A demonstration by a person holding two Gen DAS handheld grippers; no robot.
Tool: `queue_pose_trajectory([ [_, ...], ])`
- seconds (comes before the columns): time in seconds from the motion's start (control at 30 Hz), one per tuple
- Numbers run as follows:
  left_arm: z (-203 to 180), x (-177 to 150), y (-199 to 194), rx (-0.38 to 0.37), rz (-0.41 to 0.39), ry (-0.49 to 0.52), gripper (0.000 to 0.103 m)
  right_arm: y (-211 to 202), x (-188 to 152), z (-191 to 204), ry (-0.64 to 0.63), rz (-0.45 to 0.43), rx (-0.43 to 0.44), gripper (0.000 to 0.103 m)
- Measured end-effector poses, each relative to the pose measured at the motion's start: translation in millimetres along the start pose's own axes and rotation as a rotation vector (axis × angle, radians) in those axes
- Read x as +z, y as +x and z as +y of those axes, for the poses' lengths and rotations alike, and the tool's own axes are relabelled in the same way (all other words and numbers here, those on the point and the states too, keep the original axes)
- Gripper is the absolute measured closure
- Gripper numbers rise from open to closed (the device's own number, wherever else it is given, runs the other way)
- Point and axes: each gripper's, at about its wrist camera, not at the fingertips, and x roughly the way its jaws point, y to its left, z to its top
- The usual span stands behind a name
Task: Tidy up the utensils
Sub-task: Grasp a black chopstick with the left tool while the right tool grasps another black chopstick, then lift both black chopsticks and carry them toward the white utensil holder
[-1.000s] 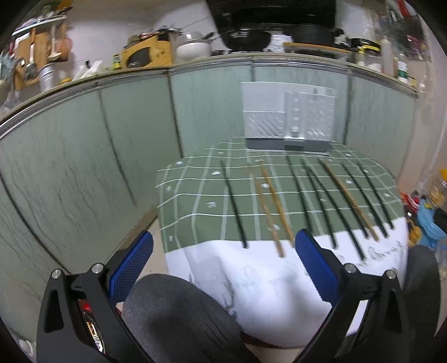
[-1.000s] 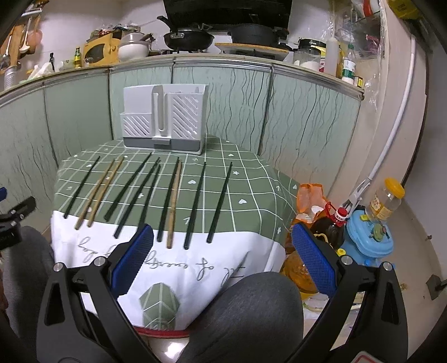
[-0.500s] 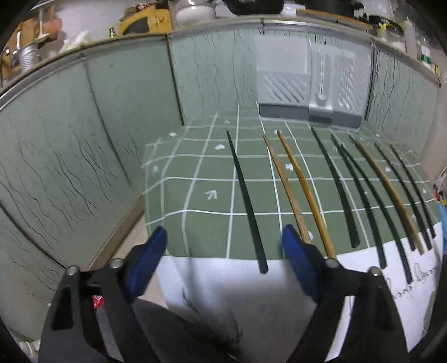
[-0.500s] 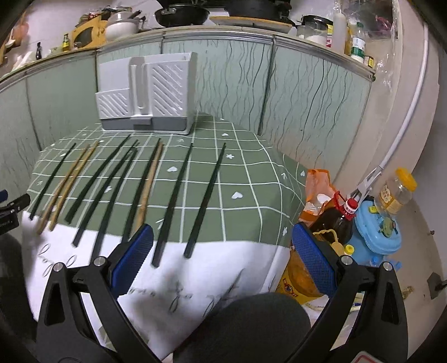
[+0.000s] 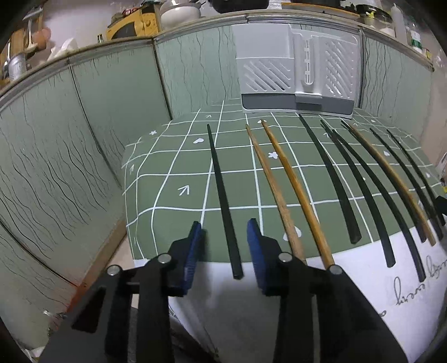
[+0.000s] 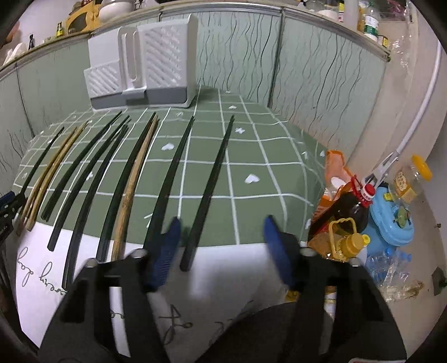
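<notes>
Light: dim, cool, even; I see soft shadows only.
Blur: my right gripper (image 6: 220,237) with blue pads is smeared.
Edges: strong fisheye bending, dark corners.

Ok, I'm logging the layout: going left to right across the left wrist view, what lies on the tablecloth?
Lone black chopstick → two brown wooden chopsticks → short black chopstick → more black chopsticks with one brown chopstick among them.

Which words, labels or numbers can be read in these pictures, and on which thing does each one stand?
White tablecloth border: black cursive writing, not legible as words.
Dark bottle, yellow-capped jar and shelf bottle: labels too small and blurred to read.
Left gripper and right gripper: no readable markings.
</notes>
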Motion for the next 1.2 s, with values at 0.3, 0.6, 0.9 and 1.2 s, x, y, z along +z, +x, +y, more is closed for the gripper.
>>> queue_pose_trajectory([
  [0.3,-6,-7,-4,0.048,-0.055,0.001,0.078,0,-9,13,-0.009,-0.026,0.010,0.092],
  [0.6,5,-8,-5,0.045,-0.069,-0.062,0.095,-1,-11,10,0.030,-0.040,0.032,0.097],
  [0.9,14,-2,-21,-0.022,-0.062,-0.079,0.095,-19,-8,0,0.055,-0.067,0.049,0.097],
  [1.2,41,21,-68,-0.076,-0.115,-0.103,0.095,-68,13,-12,0.054,-0.147,0.083,0.097],
])
